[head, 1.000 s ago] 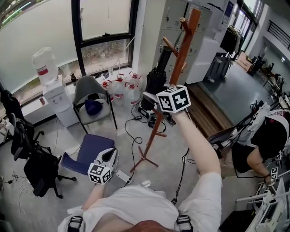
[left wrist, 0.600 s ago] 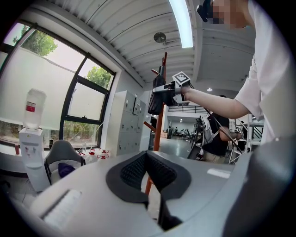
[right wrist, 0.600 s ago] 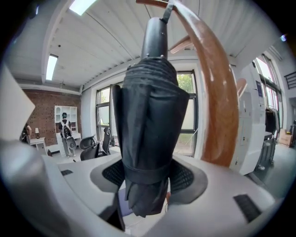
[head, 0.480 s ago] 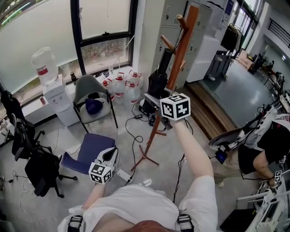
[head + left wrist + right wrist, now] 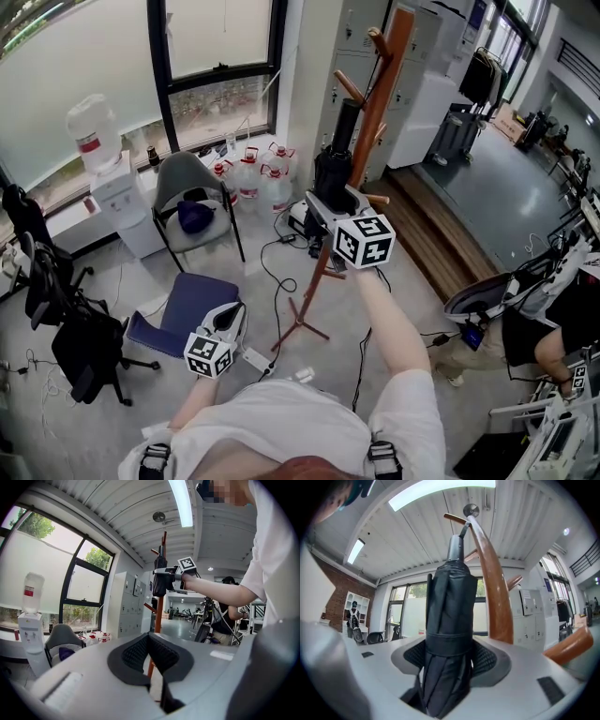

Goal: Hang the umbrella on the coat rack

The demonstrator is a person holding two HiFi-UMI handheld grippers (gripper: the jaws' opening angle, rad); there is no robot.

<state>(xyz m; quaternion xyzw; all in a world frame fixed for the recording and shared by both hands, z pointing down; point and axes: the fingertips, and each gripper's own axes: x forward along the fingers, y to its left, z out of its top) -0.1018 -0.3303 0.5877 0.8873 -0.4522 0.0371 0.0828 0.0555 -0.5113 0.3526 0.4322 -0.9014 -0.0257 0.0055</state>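
My right gripper (image 5: 327,203) is shut on a black folded umbrella (image 5: 335,156), gripping its lower part. The umbrella (image 5: 447,634) stands upright right beside the brown wooden coat rack (image 5: 377,89). In the right gripper view its grey top end sits just under an upper peg of the coat rack (image 5: 493,597), and I cannot tell whether its cord is on the peg. My left gripper (image 5: 225,321) hangs low near my body, shut and holding nothing. From the left gripper (image 5: 149,641) I see the raised right gripper (image 5: 165,572) with the umbrella (image 5: 159,581) against the rack pole (image 5: 158,616).
Cables (image 5: 277,272) trail over the floor round the rack's feet. A grey chair (image 5: 192,202), several water bottles (image 5: 253,178) and a water dispenser (image 5: 117,202) stand by the window. A blue seat (image 5: 183,314) lies below them. A person (image 5: 548,328) crouches at the right.
My right gripper has turned and drawn the umbrella closer to the rack pole, a little lower in the head view. The left gripper has kept still. The person at right has shifted.
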